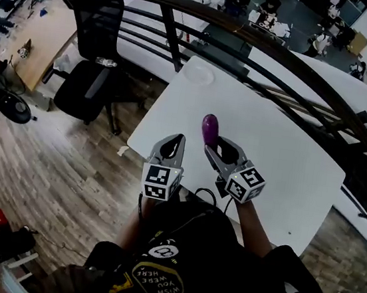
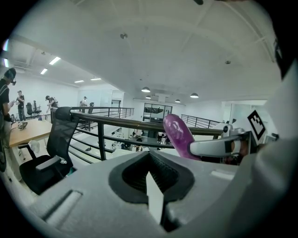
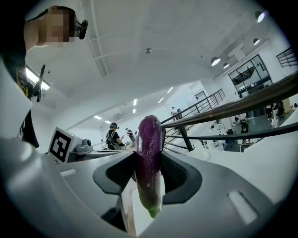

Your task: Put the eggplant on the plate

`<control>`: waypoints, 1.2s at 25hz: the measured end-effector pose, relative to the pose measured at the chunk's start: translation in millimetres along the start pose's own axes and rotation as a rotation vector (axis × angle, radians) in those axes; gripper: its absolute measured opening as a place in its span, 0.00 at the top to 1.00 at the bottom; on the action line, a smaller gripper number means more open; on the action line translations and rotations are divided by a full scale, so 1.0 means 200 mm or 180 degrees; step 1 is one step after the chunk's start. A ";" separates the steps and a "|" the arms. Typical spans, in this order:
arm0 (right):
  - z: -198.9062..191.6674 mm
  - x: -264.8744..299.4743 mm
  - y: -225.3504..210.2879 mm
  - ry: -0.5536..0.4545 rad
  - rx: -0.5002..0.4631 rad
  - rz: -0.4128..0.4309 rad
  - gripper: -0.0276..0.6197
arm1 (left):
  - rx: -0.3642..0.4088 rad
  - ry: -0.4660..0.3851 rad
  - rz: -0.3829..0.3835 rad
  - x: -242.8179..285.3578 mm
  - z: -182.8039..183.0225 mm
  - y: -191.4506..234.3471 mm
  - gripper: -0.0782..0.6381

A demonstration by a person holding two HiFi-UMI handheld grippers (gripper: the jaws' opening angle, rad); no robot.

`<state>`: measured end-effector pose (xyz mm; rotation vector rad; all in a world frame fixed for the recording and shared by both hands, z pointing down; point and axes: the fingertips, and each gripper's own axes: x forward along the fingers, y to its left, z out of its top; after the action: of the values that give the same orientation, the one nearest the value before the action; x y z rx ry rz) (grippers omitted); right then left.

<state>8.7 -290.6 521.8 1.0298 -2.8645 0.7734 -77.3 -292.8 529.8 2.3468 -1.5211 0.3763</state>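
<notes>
A purple eggplant [image 1: 210,128] stands upright over the middle of the white table [image 1: 289,156], and my right gripper [image 1: 213,142] is shut on it. In the right gripper view the eggplant [image 3: 149,155] fills the gap between the pads, with its green stem end pointing down. A clear round plate [image 1: 198,75] lies at the table's far end, well beyond the eggplant. Just to the left, my left gripper [image 1: 177,141] hovers shut and empty. From the left gripper view, the eggplant [image 2: 179,135] shows to the right of my left gripper [image 2: 149,154].
A black office chair [image 1: 90,63] stands left of the table on the wooden floor. A dark curved railing [image 1: 250,44] runs behind the table's far edge. A wooden desk [image 1: 43,40] sits at the far left.
</notes>
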 end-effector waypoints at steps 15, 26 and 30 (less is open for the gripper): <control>0.13 0.49 -0.36 0.0329 -0.0150 -0.0338 0.69 | -0.0050 0.0174 -0.0387 0.49 0.10 0.31 0.88; 0.01 0.86 -0.59 0.0703 -0.0290 -0.0398 0.69 | -0.0135 0.0553 -0.0448 0.72 -0.08 0.56 0.88; -0.06 0.95 -0.72 0.0872 -0.0375 -0.0500 0.69 | -0.0150 0.0583 -0.0478 0.80 -0.10 0.60 0.88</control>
<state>-56.1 -493.9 627.3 1.0291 -2.5321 0.6670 -125.0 -465.0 623.9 2.3015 -1.2491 0.4975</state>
